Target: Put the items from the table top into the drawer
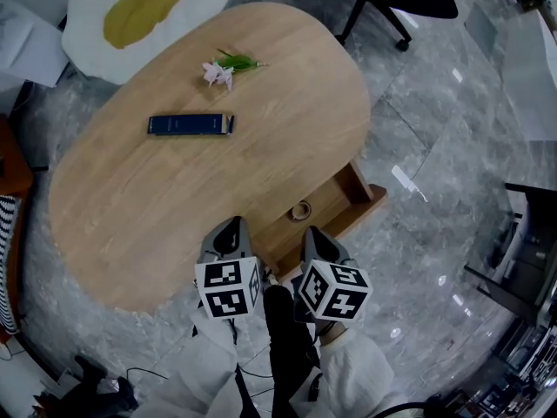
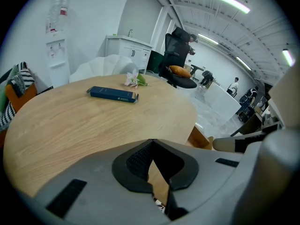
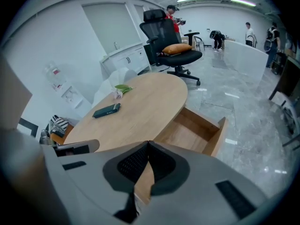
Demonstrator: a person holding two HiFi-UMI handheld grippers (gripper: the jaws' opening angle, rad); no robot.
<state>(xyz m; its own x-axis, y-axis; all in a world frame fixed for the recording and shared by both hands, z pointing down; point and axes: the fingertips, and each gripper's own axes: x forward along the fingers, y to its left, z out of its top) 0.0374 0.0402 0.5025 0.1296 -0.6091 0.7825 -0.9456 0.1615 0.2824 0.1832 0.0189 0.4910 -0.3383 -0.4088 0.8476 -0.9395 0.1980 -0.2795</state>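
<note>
Oval table [image 1: 130,207], drawer [image 1: 359,184] pulled open at near edge. Small ring-shaped item [image 1: 300,210] inside drawer. Blue box [image 1: 191,124] flat mid-table. Flower [image 1: 228,66] beyond box, toward far edge, apart from it. Left gripper [image 1: 228,226] over near table edge, jaws closed tip to tip, nothing held. Right gripper [image 1: 315,233] beside it, over drawer's near end, jaws closed, empty.

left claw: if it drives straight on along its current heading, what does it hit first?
Most likely the bare wooden tabletop just ahead of the left claw, well short of the blue box. Nothing shows in between, but the exact touchdown spot is hard to judge.
</note>
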